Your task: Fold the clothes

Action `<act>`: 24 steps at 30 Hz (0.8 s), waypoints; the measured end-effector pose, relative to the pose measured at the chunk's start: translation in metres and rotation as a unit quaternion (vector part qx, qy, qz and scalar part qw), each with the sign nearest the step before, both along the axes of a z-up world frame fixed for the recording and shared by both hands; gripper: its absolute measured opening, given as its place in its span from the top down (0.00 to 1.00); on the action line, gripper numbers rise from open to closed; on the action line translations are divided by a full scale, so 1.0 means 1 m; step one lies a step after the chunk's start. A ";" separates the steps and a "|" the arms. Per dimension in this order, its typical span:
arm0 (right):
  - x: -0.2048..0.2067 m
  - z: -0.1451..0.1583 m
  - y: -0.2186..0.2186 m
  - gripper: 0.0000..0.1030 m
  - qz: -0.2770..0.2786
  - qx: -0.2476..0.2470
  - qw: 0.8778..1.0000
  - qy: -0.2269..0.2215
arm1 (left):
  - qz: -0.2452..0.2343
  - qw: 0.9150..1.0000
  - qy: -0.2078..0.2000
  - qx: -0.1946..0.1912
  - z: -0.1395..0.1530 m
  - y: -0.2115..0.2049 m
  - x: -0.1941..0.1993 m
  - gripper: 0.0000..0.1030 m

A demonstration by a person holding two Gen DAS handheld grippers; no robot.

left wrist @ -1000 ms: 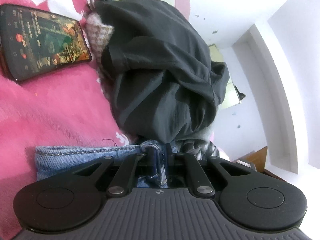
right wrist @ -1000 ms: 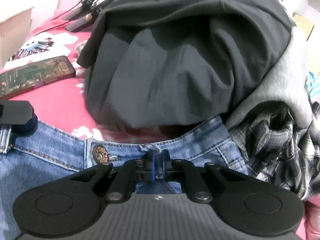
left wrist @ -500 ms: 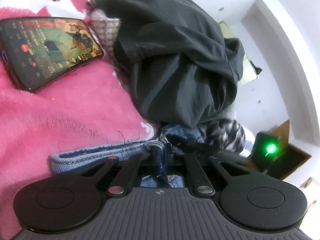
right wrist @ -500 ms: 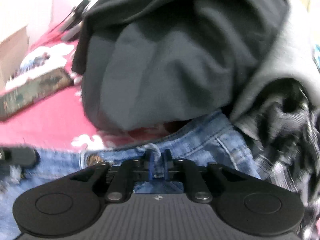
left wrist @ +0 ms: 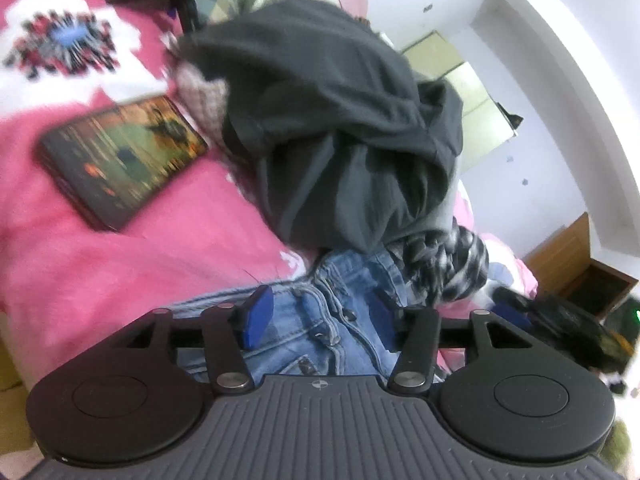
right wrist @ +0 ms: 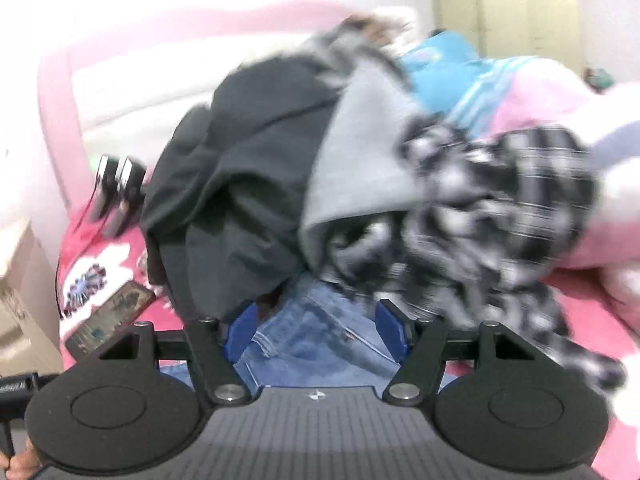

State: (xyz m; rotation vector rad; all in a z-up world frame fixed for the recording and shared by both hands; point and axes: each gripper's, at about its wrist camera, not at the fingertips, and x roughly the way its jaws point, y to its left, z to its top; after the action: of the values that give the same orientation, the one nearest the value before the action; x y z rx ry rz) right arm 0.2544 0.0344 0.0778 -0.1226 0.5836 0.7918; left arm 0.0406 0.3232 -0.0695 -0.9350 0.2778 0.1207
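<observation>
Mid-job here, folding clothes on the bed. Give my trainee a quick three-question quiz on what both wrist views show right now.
1. True or false: the left tool is clamped shut on the jeans.
2. What lies on the pink blanket left of the dark grey garment? A) a phone B) a mug C) a shoe
3. Fill in: the right tool has its jaws ____ over the denim.

Key: 1 false, its jaws are spread; 2 A, the phone; 3 open.
</observation>
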 end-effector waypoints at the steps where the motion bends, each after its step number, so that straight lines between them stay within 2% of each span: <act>1: -0.008 0.003 -0.017 0.38 -0.011 0.004 1.000 -0.003 | -0.002 1.000 0.004 0.007 0.004 -0.001 -0.004 0.49; 5: -0.044 0.010 -0.082 0.44 -0.038 0.016 0.999 0.001 | -0.037 0.998 0.031 0.052 0.023 -0.011 -0.014 0.49; 8: -0.073 0.001 -0.122 0.50 -0.052 0.028 0.997 0.046 | -0.078 0.992 0.050 0.082 0.032 -0.026 -0.014 0.49; 11: -0.110 -0.016 -0.150 0.52 -0.064 0.027 0.995 0.077 | -0.108 0.987 0.071 0.093 0.033 -0.043 -0.015 0.49; 14: -0.147 -0.035 -0.174 0.52 -0.080 0.040 0.990 0.109 | -0.100 0.989 0.090 0.065 0.027 -0.042 -0.024 0.49; 16: -0.170 -0.052 -0.193 0.52 -0.086 0.066 0.984 0.145 | -0.090 0.990 0.101 0.042 0.022 -0.039 -0.031 0.49; 18: -0.191 -0.069 -0.203 0.51 -0.078 0.099 0.974 0.186 | -0.081 0.990 0.113 0.019 0.017 -0.036 -0.038 0.48; 20: -0.209 -0.089 -0.208 0.50 -0.067 0.141 0.960 0.232 | -0.071 0.990 0.124 -0.004 0.012 -0.033 -0.045 0.48; 24: -0.225 -0.139 -0.209 0.49 -0.078 0.212 0.916 0.331 | -0.068 0.988 0.136 -0.023 -0.001 -0.034 -0.045 0.48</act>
State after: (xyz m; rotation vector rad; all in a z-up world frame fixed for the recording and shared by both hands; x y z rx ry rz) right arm 0.0291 -0.1742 -0.0616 0.6113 1.0279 0.7819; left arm -0.0042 0.2890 -0.0705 -0.9432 0.5984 0.1161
